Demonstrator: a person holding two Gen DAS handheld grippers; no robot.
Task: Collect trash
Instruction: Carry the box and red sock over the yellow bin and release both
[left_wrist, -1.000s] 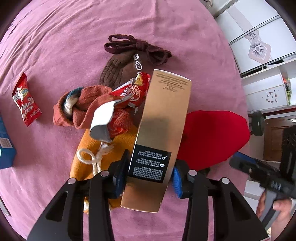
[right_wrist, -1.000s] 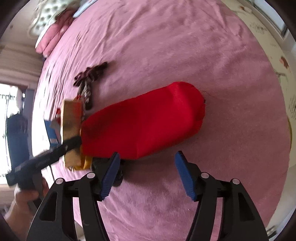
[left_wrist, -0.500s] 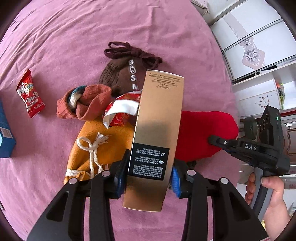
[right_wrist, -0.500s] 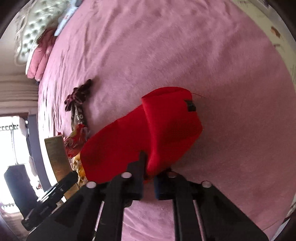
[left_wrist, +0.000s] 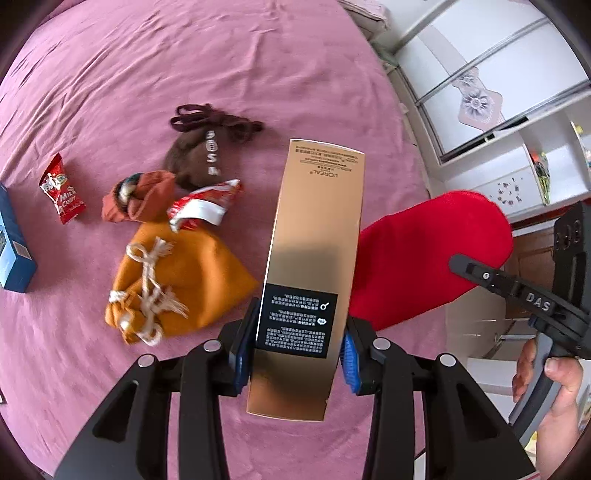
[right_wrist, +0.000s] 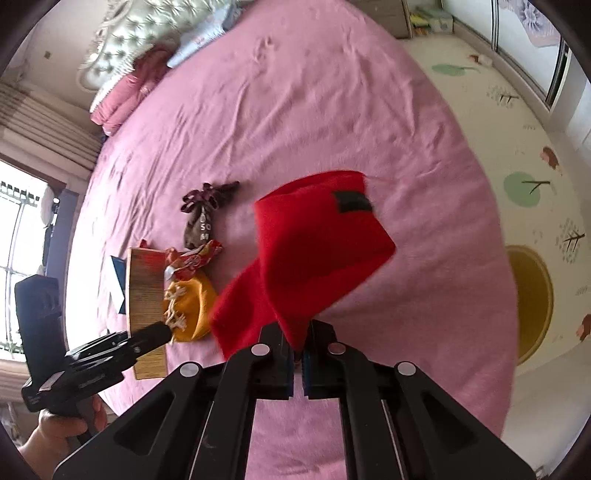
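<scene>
Raised since the earlier frame: red pouch (right_wrist: 317, 254), pinched at its edge by the just-closed right gripper (right_wrist: 297, 363) (contents unseen), and gold carton (left_wrist: 314, 266), clamped in the left gripper (left_wrist: 295, 354), both above the pink bedspread (left_wrist: 184, 66); beneath lie orange pouch (left_wrist: 177, 284), brown pouch (left_wrist: 199, 162), candy wrapper (left_wrist: 62, 199), blue box (left_wrist: 13, 243).

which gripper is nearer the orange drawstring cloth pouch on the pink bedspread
Left. The left gripper, shut on a tall gold carton, is beside the orange pouch. The right gripper pinches red cloth farther off.
</scene>
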